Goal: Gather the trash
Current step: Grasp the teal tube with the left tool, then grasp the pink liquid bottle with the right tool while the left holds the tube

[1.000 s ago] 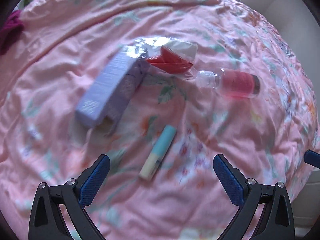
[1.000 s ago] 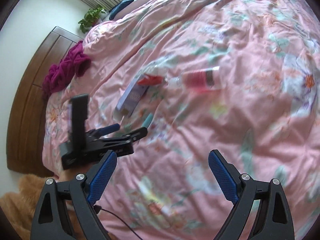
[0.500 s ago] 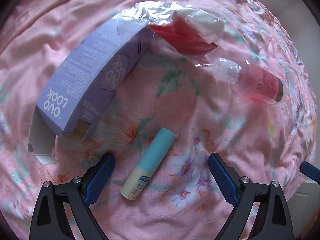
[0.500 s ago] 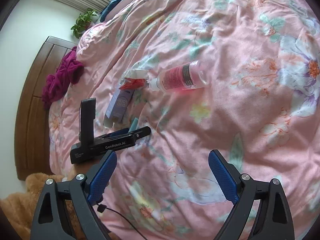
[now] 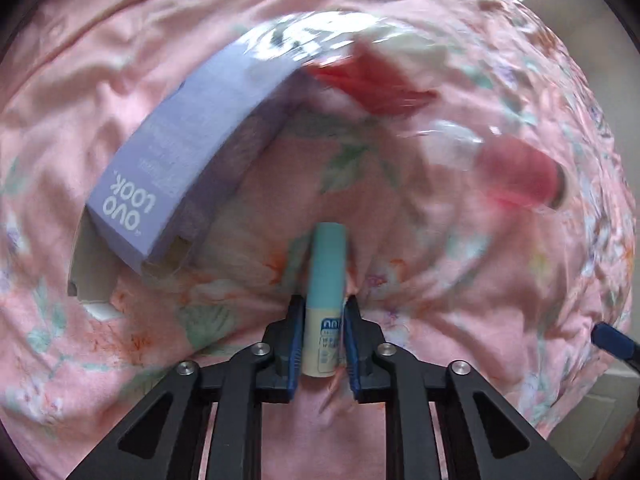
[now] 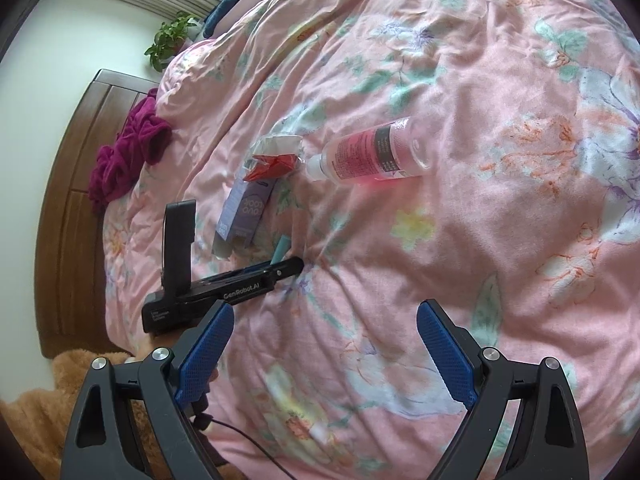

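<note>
My left gripper [image 5: 323, 312] is shut on a small tube with a teal cap [image 5: 325, 292] that lies on the pink floral bedspread; from the right wrist view its tip [image 6: 281, 250] pokes past the left gripper [image 6: 286, 268]. A purple carton [image 5: 192, 168] lies to the tube's upper left, also in the right wrist view [image 6: 245, 210]. A red and clear wrapper [image 5: 368, 80] and a clear bottle of pink liquid [image 5: 516, 172] lie beyond. My right gripper [image 6: 322, 344] is open and empty above the bedspread, nearer than the bottle [image 6: 372, 152].
The bedspread [image 6: 500, 240] fills both views. A crimson cloth [image 6: 128, 148] lies by the wooden headboard [image 6: 72, 200] at left. A potted plant [image 6: 170, 40] stands at the far corner. Brown plush [image 6: 52, 384] lies at bottom left.
My left gripper moved down onto the tube and closed its jaws on it. The right gripper drifted slightly closer and stayed open.
</note>
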`<state>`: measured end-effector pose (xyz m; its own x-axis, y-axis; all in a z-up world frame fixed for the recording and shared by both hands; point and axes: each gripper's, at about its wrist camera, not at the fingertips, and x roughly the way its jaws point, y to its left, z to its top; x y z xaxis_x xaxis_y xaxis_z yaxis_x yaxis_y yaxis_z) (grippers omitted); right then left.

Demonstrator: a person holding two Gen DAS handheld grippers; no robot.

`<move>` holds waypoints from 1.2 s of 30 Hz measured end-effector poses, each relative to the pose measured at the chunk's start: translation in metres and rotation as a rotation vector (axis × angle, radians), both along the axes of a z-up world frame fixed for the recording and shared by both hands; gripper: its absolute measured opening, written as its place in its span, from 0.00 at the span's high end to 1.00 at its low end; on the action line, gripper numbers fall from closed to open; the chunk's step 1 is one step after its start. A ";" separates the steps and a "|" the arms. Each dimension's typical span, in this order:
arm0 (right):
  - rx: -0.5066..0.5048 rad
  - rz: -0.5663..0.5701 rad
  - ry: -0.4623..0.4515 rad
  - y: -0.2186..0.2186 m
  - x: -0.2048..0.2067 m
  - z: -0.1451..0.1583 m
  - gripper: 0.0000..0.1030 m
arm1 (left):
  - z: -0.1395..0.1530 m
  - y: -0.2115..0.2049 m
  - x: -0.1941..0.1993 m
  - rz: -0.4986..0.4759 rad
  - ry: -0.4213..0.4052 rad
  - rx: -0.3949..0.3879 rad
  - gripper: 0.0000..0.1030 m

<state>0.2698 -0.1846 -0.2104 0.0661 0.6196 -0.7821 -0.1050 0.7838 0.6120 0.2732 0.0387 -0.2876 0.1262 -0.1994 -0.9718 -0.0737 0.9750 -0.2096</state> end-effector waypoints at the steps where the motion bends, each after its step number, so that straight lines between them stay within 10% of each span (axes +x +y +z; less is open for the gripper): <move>1: -0.001 0.001 -0.004 0.000 0.000 0.001 0.10 | 0.001 -0.003 -0.001 -0.011 0.006 0.004 0.83; 17: -0.099 0.092 -0.130 0.002 0.044 0.017 0.10 | 0.047 0.015 -0.026 0.120 -0.075 -0.126 0.83; 28: -0.297 0.479 -0.318 0.060 0.096 0.027 0.11 | 0.058 0.027 -0.035 0.187 -0.120 -0.169 0.83; 36: -0.471 0.789 -0.317 0.113 0.111 -0.021 0.11 | 0.055 0.031 -0.045 0.272 -0.129 -0.181 0.83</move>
